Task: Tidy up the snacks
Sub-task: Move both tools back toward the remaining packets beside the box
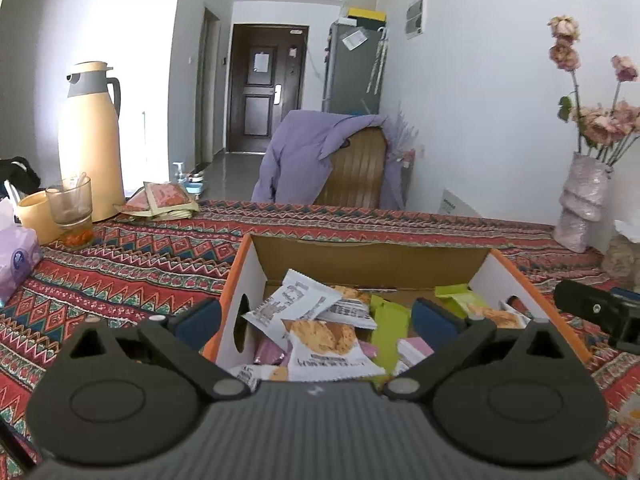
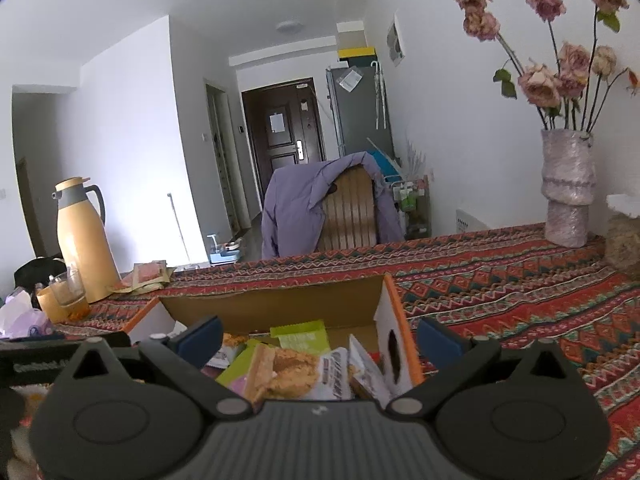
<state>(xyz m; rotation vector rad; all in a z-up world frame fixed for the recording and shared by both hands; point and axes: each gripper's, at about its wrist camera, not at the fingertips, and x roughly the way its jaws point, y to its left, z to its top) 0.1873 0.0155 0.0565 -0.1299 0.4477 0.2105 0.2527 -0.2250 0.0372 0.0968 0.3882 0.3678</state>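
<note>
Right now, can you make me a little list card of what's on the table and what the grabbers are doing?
box: orange-edged cardboard box, open top
inside: snack packets, white, green, pink, heaped loosely
left gripper: open, straddling the box's left wall
right gripper: open, straddling the box's right wall
table: patterned red tablecloth
left side: yellow thermos, glass cup
right side: vase of dried roses

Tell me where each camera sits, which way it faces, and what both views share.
Left wrist: on the left gripper, facing across the table; open fingers straddle the left wall of the snack box; the right gripper's body shows at the right edge.
Right wrist: on the right gripper, facing the same way; open fingers straddle the box's right wall.
Shared: the box, yellow thermos, flower vase, purple jacket on the chair and the dark door.
</note>
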